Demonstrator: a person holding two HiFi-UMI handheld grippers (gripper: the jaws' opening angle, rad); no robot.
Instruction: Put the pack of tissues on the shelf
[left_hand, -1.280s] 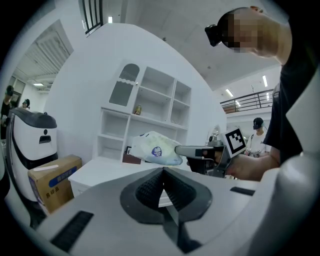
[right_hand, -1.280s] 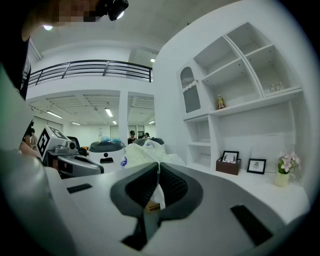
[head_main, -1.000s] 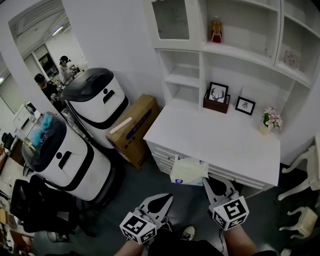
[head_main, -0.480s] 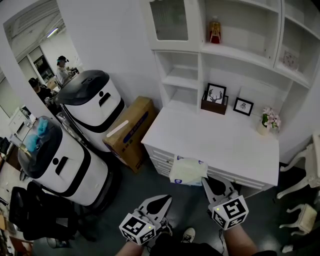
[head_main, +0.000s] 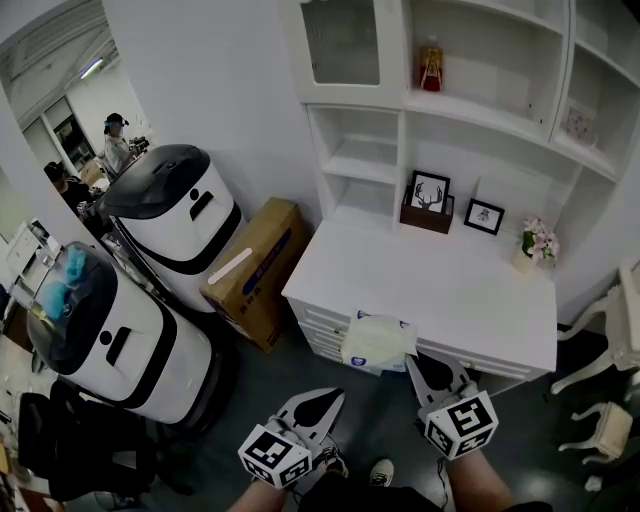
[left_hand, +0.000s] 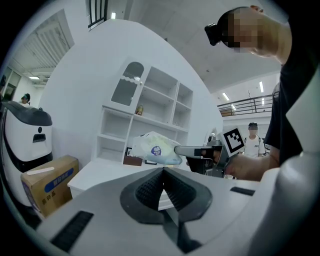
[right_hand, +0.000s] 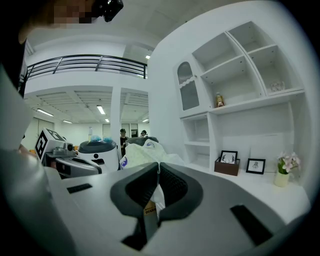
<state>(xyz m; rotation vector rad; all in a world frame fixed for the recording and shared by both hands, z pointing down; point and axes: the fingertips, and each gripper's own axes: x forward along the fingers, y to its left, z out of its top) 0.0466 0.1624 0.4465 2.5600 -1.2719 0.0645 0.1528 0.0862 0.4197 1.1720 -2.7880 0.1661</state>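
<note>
Pale-yellow tissue pack (head_main: 378, 342), white shelf (head_main: 482, 113)

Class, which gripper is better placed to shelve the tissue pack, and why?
Right: the right gripper has its jaws shut on the pack of tissues; the left gripper is shut and empty.

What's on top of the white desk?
Along the back stand a brown box with a deer picture, a small framed picture and a flower vase. The pack of tissues, held in the right gripper, covers part of the desk near its front edge.
</note>
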